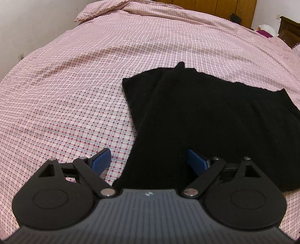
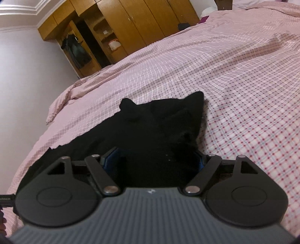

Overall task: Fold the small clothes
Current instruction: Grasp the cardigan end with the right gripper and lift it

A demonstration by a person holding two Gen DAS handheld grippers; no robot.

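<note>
A black garment (image 1: pixel 206 116) lies folded lengthwise on the pink checked bedspread (image 1: pixel 65 93). My left gripper (image 1: pixel 148 159) hovers low over its near left edge, jaws wide open. The left blue pad (image 1: pixel 101 159) is over bare sheet and the right blue pad (image 1: pixel 196 161) is over the cloth. In the right wrist view the black garment (image 2: pixel 159 127) bunches up into two peaks. My right gripper (image 2: pixel 154 159) stands open around its near end, with cloth filling the gap and partly hiding the blue pads (image 2: pixel 109 157).
The bedspread (image 2: pixel 243 93) stretches wide on all sides of the garment. A wooden wardrobe (image 2: pixel 131 28) stands past the bed's far edge. A dark nightstand (image 1: pixel 288 30) is at the far right, and a small dark object (image 1: pixel 236 18) sits near the far edge.
</note>
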